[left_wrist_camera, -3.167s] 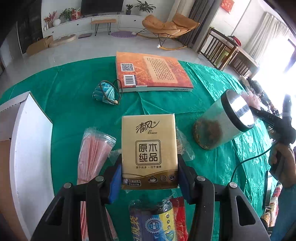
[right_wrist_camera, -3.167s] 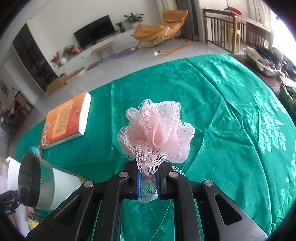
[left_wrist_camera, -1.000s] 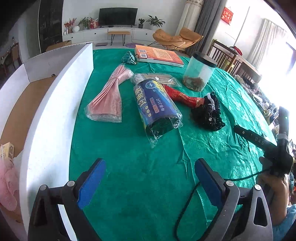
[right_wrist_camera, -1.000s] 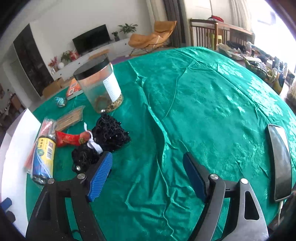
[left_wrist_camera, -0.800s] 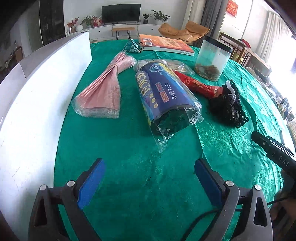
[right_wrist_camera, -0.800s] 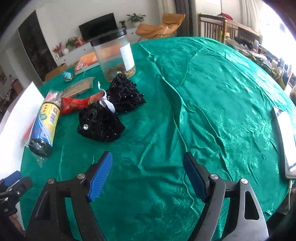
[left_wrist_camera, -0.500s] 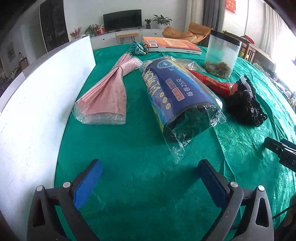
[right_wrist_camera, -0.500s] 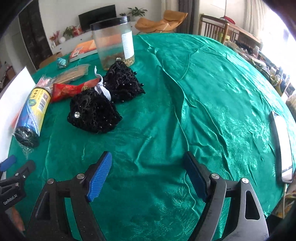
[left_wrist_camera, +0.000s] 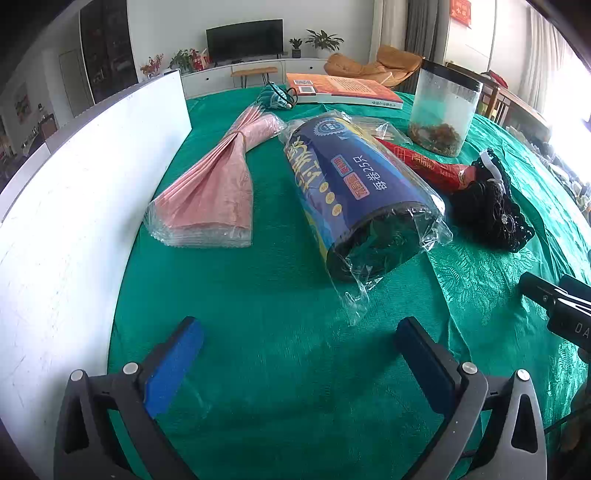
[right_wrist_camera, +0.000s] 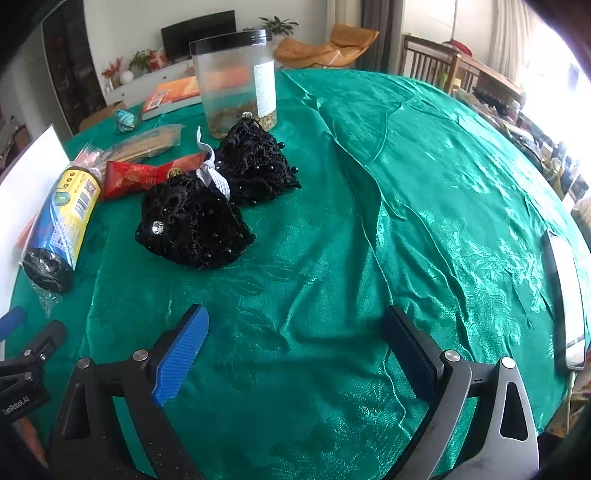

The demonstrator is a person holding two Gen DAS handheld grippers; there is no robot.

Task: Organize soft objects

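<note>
Home living room. My view past green tablecloth (left_wrist_camera: pixel 280 295): flat TV (left_wrist_camera: pixel 244 39) on low white cabinet (left_wrist_camera: pixel 255 74), potted plants (left_wrist_camera: pixel 320 37), orange lounge chair (left_wrist_camera: pixel 373 64), curtains (left_wrist_camera: pixel 419 26), wooden dining chairs (right_wrist_camera: pixel 432 66).

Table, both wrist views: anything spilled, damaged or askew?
Nothing spilled or damaged. The blue roll lies on its side with its loose plastic wrap trailing, the jar stands upright with its lid on, and the green cloth is wrinkled. Clutter, nothing odd.
</note>
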